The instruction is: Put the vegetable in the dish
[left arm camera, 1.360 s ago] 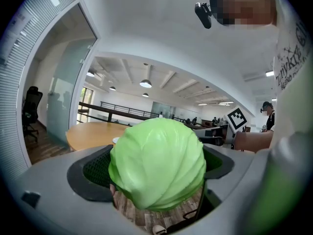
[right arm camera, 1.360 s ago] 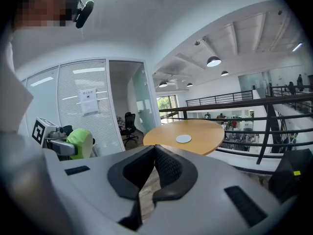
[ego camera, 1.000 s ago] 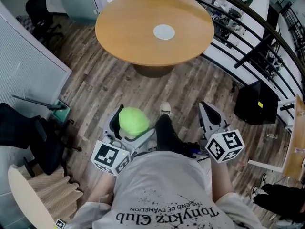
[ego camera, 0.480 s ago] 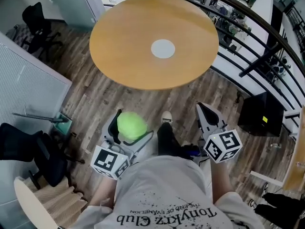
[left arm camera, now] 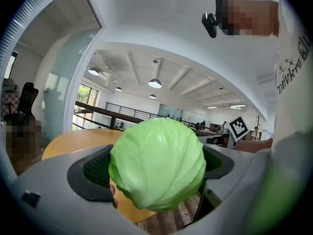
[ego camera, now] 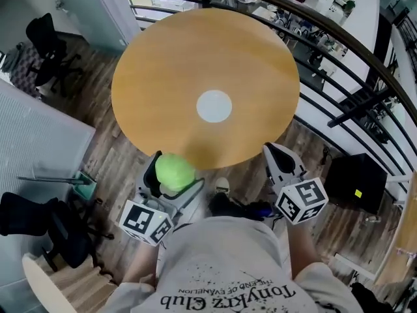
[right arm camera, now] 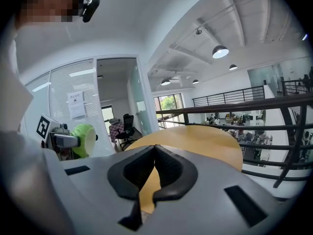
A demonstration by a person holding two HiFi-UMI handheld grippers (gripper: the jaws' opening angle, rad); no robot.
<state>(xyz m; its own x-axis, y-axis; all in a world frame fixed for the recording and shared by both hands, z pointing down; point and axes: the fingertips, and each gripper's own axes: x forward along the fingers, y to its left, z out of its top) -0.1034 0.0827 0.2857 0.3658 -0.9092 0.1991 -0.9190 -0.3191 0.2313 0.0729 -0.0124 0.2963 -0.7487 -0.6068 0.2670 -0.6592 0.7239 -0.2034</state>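
Observation:
A light green cabbage [ego camera: 173, 171] [left arm camera: 157, 163] is clamped between the jaws of my left gripper [ego camera: 171, 175], held just short of the near edge of a round wooden table [ego camera: 163, 77]. A small white dish [ego camera: 214, 105] lies flat at the table's middle, well ahead of both grippers. My right gripper [ego camera: 277, 159] [right arm camera: 152, 173] is shut with nothing in it, its tips over the table's near right edge. In the right gripper view the cabbage [right arm camera: 84, 140] shows off to the left.
A dark metal railing [ego camera: 339, 51] curves behind and to the right of the table. A black box [ego camera: 355, 182] stands on the wood floor at right. Black office chairs [ego camera: 49, 28] stand at left, beside a grey partition [ego camera: 39, 135].
The person has stepped toward the table: it now fills the view's middle and both grippers have reached its near edge. The cabbage stays clamped in the left gripper.

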